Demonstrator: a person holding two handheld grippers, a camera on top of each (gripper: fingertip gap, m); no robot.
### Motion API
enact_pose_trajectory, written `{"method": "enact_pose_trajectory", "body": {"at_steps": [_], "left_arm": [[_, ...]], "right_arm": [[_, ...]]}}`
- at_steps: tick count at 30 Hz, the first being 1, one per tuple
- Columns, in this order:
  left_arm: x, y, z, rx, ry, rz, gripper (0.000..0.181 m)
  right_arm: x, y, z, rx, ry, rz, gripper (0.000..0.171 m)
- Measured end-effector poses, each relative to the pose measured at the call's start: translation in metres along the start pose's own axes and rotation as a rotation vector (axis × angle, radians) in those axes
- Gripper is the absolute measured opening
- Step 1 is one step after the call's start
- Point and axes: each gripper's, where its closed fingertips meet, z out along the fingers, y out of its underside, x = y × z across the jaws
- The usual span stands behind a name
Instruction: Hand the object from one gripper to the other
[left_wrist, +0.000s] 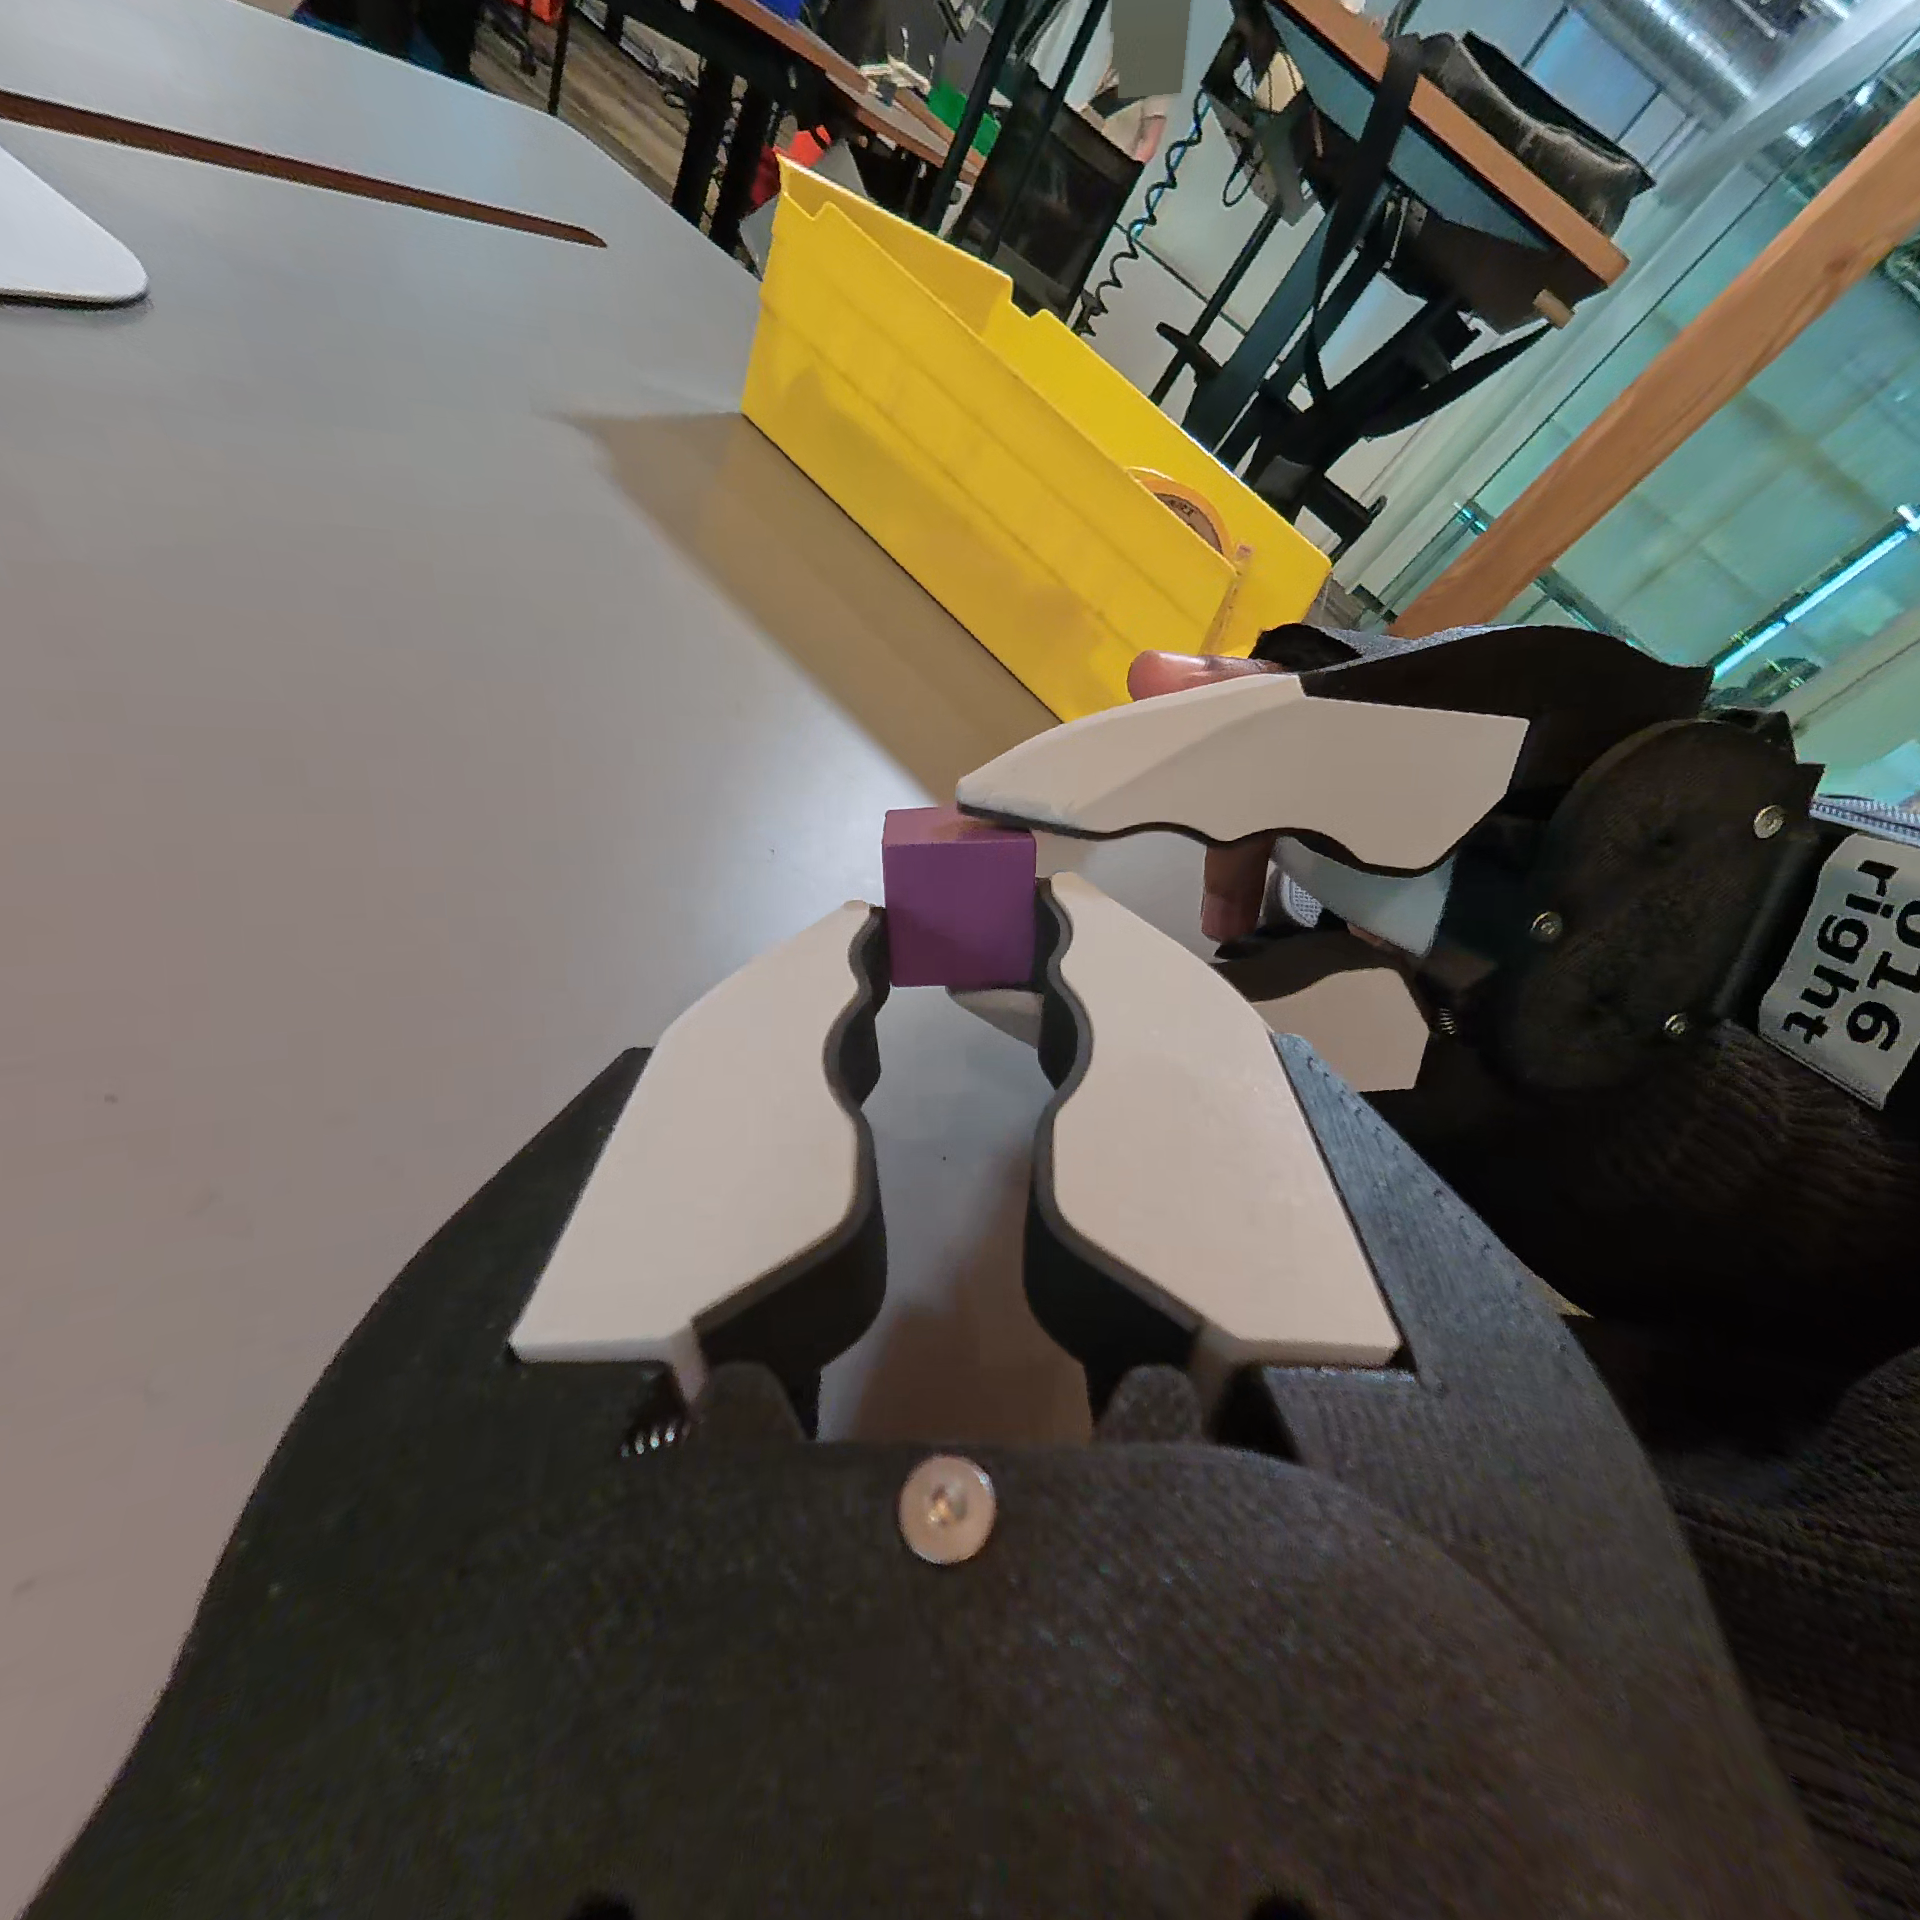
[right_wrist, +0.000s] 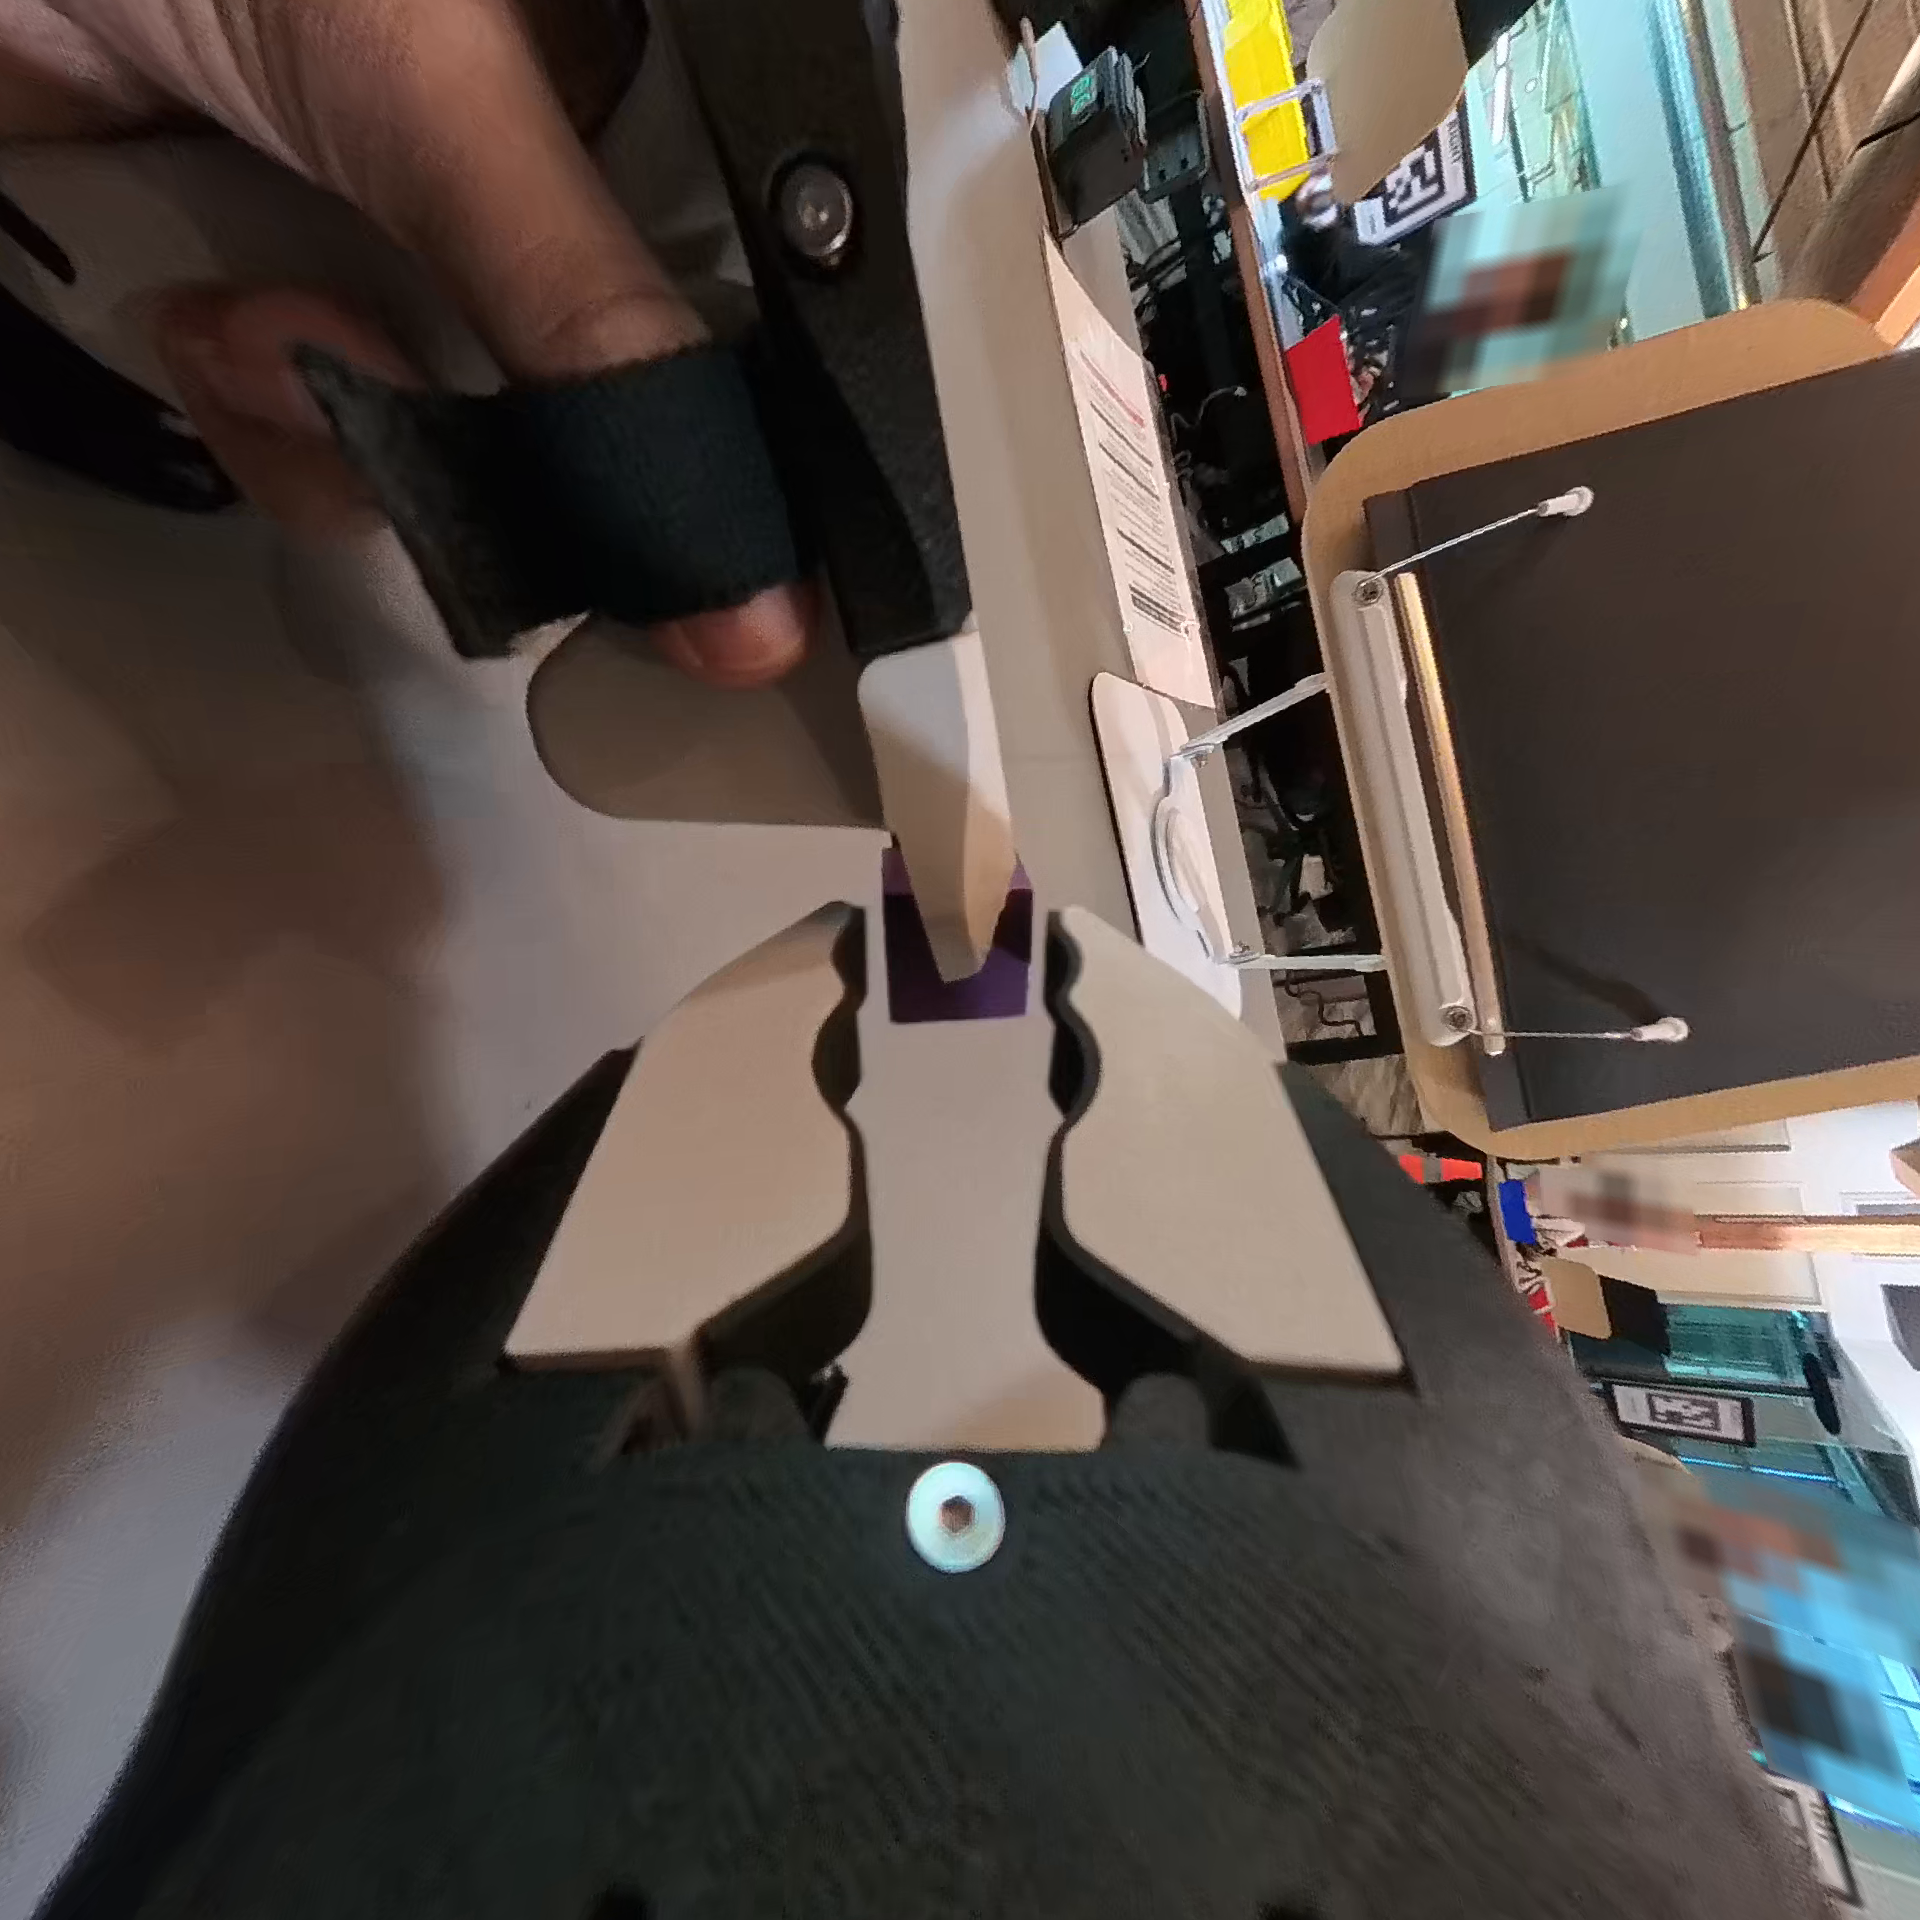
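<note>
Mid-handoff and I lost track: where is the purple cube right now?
The purple cube sits between the left gripper's fingertips in the left wrist view, above the grey table, with the right gripper straddling it from the right.

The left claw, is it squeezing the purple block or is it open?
Squeezing. In its own view the left claw has both fingertips pressed against the sides of the purple block, no gap showing.
</note>
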Motion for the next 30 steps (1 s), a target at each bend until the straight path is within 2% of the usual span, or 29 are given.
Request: {"method": "enact_pose_trajectory", "body": {"at_steps": [4, 7, 13, 19, 23, 27, 30], "left_arm": [[-0.005, -0.008, -0.005, 0.047, 0.006, -0.049, 0.029], [-0.006, -0.017, -0.011, 0.108, 0.059, -0.141, 0.029], [0.009, -0.037, -0.024, 0.241, 0.333, -0.391, 0.028], [0.032, -0.051, -0.037, 0.313, 0.576, -0.477, 0.028], [0.05, -0.055, -0.044, 0.317, 0.673, -0.415, 0.028], [0.062, -0.055, -0.046, 0.322, 0.681, -0.305, 0.028], [0.064, -0.051, -0.042, 0.304, 0.625, -0.216, 0.028]], "right_arm": [[0.005, 0.002, 0.002, 0.043, -0.015, 0.131, 0.061], [0.013, 0.004, 0.001, 0.1, -0.027, 0.26, 0.069], [0.032, -0.006, -0.01, 0.309, -0.079, 0.566, 0.082], [0.044, -0.033, -0.032, 0.563, -0.209, 0.826, 0.074], [0.046, -0.047, -0.044, 0.691, -0.373, 1.016, 0.055], [0.054, -0.054, -0.057, 0.805, -0.509, 1.192, 0.049], [0.054, -0.052, -0.057, 0.787, -0.568, 1.271, 0.043]]}}
